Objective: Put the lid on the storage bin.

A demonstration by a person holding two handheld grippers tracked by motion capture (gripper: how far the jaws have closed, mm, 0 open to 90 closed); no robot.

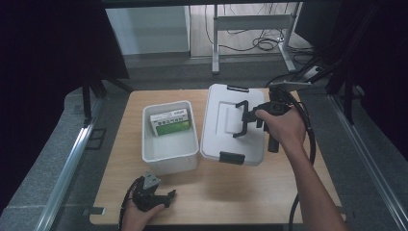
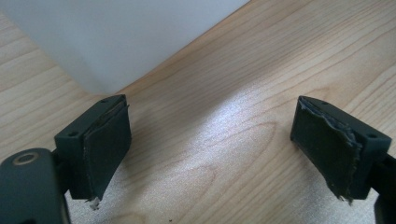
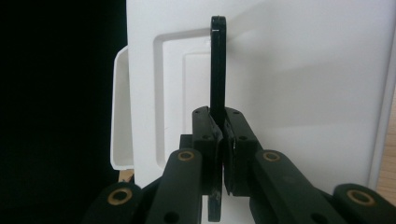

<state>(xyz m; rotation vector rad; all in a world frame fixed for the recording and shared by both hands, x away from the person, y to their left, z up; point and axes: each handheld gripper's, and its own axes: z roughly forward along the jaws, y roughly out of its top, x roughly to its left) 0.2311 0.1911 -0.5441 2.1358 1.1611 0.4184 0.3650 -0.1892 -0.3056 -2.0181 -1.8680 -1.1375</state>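
Note:
A white lid (image 1: pixel 219 137) with black latches lies on the right half of the wooden table (image 1: pixel 226 192). Its black handle (image 1: pixel 242 120) stands up, and my right gripper (image 1: pixel 252 115) is shut on it. The right gripper view has the handle (image 3: pixel 217 65) pinched edge-on by my right gripper (image 3: pixel 221 135) in front of the lid (image 3: pixel 303 93). Left of the lid stands an open white bin (image 1: pixel 169 159) holding a green and white box (image 1: pixel 171 122). My left gripper (image 1: pixel 166 195) rests low near the table's front edge, below the bin. It is open (image 2: pixel 210 149) over bare wood, near the bin wall (image 2: pixel 116 37).
A strip of bare table runs along the front, between the bin and the edge. Dark curtains flank both sides. A metal desk frame (image 1: pixel 250 29) and cables (image 1: pixel 264 43) sit on the floor beyond the far edge. My right gripper's cable (image 1: pixel 310 144) loops over the table's right side.

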